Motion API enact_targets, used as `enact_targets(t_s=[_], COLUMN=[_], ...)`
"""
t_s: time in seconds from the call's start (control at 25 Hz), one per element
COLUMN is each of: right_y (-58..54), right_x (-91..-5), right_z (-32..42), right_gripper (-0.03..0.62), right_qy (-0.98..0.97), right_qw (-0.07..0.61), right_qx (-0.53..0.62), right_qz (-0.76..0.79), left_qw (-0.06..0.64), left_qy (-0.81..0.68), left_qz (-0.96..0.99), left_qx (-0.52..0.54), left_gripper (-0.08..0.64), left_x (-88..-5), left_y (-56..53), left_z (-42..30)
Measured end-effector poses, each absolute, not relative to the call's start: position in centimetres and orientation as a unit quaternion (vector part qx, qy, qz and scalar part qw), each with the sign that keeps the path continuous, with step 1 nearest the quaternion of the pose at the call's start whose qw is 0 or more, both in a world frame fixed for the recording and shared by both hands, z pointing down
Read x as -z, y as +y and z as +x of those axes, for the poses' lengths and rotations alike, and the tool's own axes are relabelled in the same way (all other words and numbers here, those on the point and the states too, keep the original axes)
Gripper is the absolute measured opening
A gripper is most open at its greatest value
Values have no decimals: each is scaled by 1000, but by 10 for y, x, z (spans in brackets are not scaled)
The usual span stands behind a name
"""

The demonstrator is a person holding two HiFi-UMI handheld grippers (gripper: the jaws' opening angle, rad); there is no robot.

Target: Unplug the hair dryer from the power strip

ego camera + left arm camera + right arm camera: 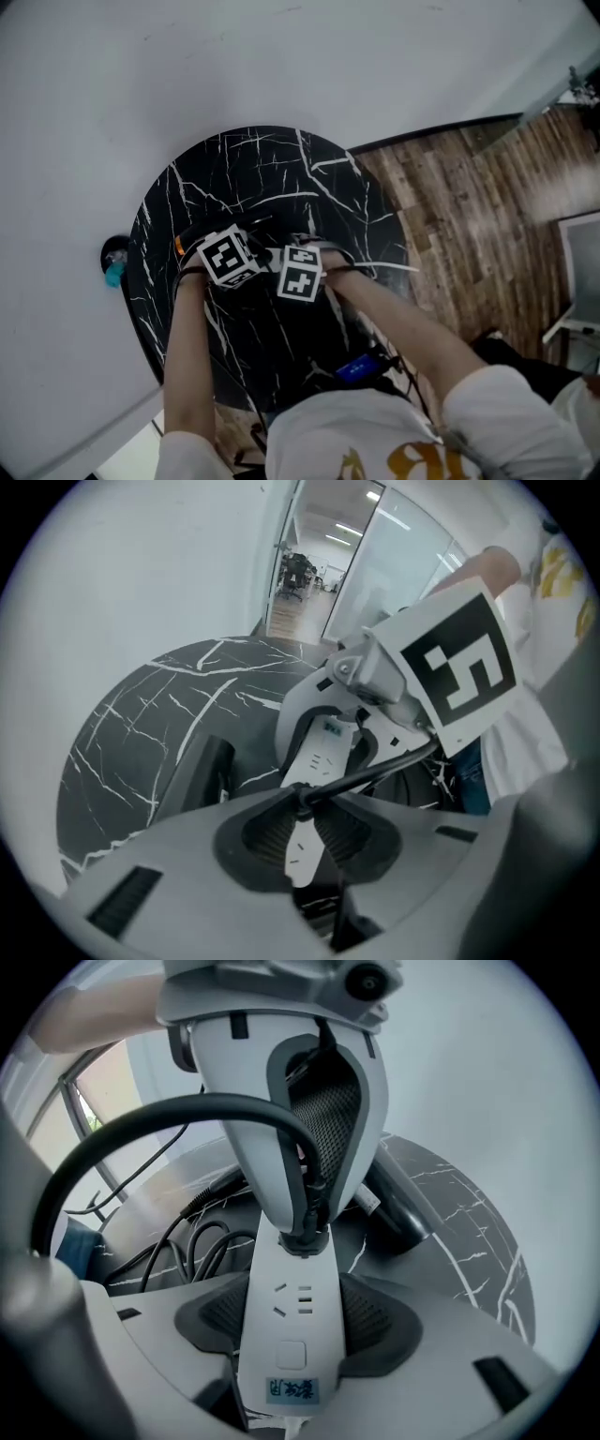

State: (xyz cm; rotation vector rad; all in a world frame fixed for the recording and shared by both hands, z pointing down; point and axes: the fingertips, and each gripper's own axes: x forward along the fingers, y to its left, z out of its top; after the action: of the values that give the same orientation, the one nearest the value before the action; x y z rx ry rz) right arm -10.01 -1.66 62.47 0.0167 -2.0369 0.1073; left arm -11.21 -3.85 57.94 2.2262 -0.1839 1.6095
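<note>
A white power strip (286, 1288) lies on the black marble table (253, 169). My right gripper (292, 1335) is shut on its near end, with a pad pressed against each side. The hair dryer's black plug (305, 1237) sits in the strip's far socket, and its cord (159, 1115) loops up to the left. My left gripper (302, 829) comes down from above with its tips closed round that plug (300, 803). The black hair dryer (405, 1218) lies just behind the strip. In the head view both grippers (230, 255) (300, 272) stand side by side at the table's middle.
Dark cables (187, 1241) coil on the table left of the strip. A white lead (389, 267) runs off to the right. A small blue object (114, 272) sits on the floor by the table's left edge. Wooden flooring (469, 216) lies to the right.
</note>
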Motion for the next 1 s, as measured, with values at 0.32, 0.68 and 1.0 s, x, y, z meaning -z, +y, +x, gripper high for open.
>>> enact_targets(t_s=[0.32, 0.68, 1.0], right_y=[-16, -17, -16], right_x=[-624, -625, -624], right_z=[-102, -101, -102], right_gripper=[270, 270, 270], right_qy=[-849, -847, -844], right_qw=[526, 529, 533], right_qx=[-45, -51, -53], right_qz=[8, 16, 12], left_qw=[163, 135, 240], left_qy=[-98, -112, -65], left_qz=[789, 788, 805], left_qx=[-585, -590, -539], left_gripper=[55, 57, 66], left_x=[-580, -576, -575], left_y=[-34, -30, -38], left_z=[-115, -112, -115])
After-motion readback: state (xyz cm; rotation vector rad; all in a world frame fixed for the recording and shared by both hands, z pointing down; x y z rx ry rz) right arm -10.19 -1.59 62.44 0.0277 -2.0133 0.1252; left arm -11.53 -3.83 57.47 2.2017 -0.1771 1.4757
